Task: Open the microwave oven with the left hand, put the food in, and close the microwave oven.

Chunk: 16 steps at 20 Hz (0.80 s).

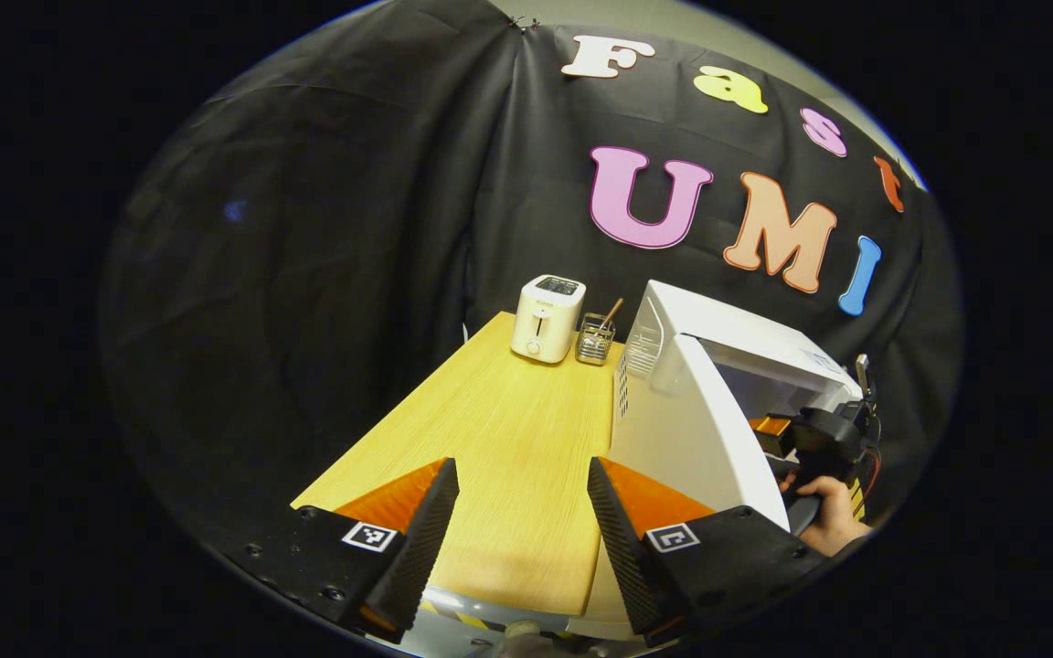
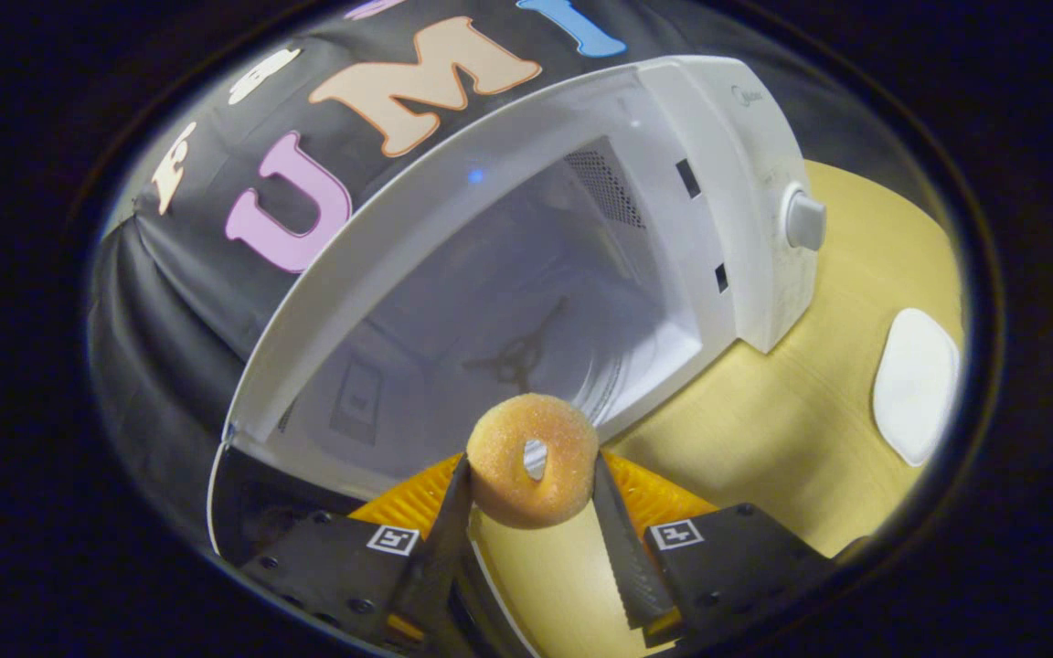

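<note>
The white microwave (image 1: 728, 338) stands on the wooden table with its door (image 1: 705, 439) swung open toward me. My left gripper (image 1: 523, 480) is open over the bare tabletop, left of the door, holding nothing. In the right gripper view the microwave cavity (image 2: 526, 311) gapes ahead, its turntable hub visible on the floor. My right gripper (image 2: 531, 484) is shut on a sugared ring doughnut (image 2: 533, 460), held just in front of the cavity's opening. The left gripper view also shows that right gripper (image 1: 778, 434) and a hand (image 1: 828, 516) at the microwave's mouth.
A white toaster (image 1: 547, 318) and a wire holder with sticks (image 1: 596, 336) stand at the table's far end. The microwave's knob (image 2: 804, 221) is on its front panel. A white plate (image 2: 916, 384) lies on the table (image 2: 764, 429) to its right.
</note>
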Available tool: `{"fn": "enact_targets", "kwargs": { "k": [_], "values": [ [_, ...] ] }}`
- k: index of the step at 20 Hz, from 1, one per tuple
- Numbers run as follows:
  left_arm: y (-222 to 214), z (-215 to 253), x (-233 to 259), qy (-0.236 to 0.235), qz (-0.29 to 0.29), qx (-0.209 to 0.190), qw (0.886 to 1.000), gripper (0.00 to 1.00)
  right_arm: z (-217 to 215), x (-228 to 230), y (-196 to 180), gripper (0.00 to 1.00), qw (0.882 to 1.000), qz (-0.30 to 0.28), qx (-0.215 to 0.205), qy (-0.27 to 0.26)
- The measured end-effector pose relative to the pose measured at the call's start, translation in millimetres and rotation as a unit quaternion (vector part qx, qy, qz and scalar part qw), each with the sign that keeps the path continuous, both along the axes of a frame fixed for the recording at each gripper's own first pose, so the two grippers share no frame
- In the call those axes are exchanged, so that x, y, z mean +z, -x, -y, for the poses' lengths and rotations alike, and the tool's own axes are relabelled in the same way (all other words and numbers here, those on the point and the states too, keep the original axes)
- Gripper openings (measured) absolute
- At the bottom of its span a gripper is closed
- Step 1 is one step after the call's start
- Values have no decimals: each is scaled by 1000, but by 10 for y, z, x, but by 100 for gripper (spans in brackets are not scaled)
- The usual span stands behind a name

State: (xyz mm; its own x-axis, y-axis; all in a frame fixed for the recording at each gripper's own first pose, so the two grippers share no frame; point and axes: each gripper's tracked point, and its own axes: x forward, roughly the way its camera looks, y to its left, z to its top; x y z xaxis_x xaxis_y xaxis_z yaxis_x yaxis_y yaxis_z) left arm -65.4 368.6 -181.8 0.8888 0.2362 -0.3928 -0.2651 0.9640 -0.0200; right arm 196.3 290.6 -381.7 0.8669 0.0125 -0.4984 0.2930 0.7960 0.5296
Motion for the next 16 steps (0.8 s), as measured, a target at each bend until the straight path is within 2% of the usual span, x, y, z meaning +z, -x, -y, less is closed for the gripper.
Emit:
{"fn": "enact_targets", "kwargs": {
  "k": [3, 8, 13, 15, 16],
  "values": [
    [8, -15, -42, 3, -6, 4, 1000, 84, 63, -50, -218, 70, 1000, 8, -29, -1],
    [43, -50, -108, 7, -14, 7, 1000, 84, 19, 14, -486, 71, 998, 32, -52, -10],
    [57, -5, -121, 8, -13, -2, 1000, 84, -76, 66, -684, 72, 998, 53, -37, 3],
    [66, 2, -127, 9, -15, -2, 1000, 84, -91, 126, -695, 89, 997, 67, -35, 14],
    [75, -4, -137, 10, -16, -1, 1000, 84, -81, 168, -687, 91, 996, 73, -34, 21]
  ]
}}
